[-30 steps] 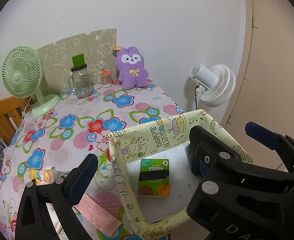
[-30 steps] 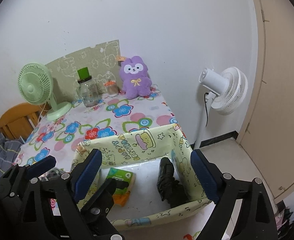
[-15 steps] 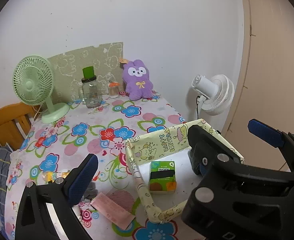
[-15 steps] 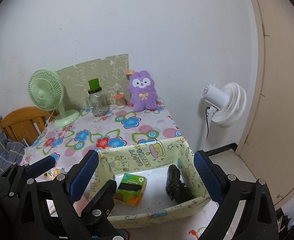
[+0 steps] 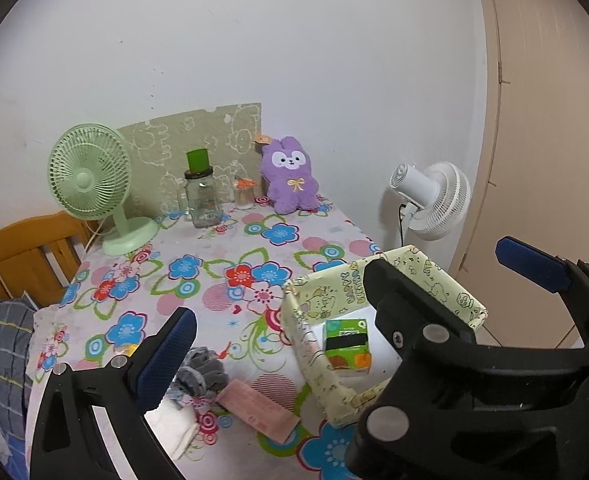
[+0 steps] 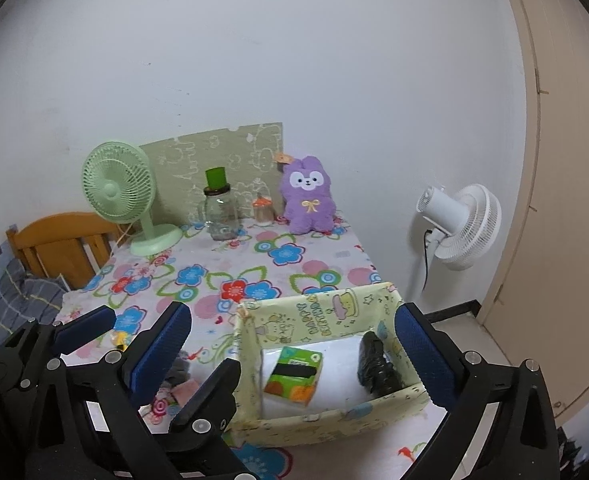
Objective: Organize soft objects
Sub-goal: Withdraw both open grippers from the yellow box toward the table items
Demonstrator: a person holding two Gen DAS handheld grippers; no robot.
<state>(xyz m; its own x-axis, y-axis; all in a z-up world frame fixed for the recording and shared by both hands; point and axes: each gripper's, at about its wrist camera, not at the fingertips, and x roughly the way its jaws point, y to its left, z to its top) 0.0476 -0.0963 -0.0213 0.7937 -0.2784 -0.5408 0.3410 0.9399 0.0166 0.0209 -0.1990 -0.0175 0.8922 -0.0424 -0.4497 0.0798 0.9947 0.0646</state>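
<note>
A pale yellow cartoon-print box (image 5: 312, 344) (image 6: 290, 316) sits at the table's near right corner. Inside lie a green tissue pack (image 5: 346, 344) (image 6: 294, 374) and a black soft item (image 6: 374, 368). A grey fuzzy item (image 5: 200, 370) and a pink pack (image 5: 258, 410) lie on the cloth left of the box. A purple plush bunny (image 5: 290, 182) (image 6: 308, 196) sits at the far edge. My left gripper (image 5: 346, 304) is open and empty, held above the near table. My right gripper (image 6: 294, 354) is open and empty above the box.
A green desk fan (image 5: 94, 184), a glass jar with a green lid (image 5: 200, 196) and a small orange-topped jar (image 5: 244, 192) stand at the back. A white floor fan (image 5: 430, 200) stands right of the table. A wooden chair (image 5: 26, 252) is at the left.
Both grippers have pulled back and up from the box, so more of the table shows. The grey item and pink pack came into the left view. Both stayed open.
</note>
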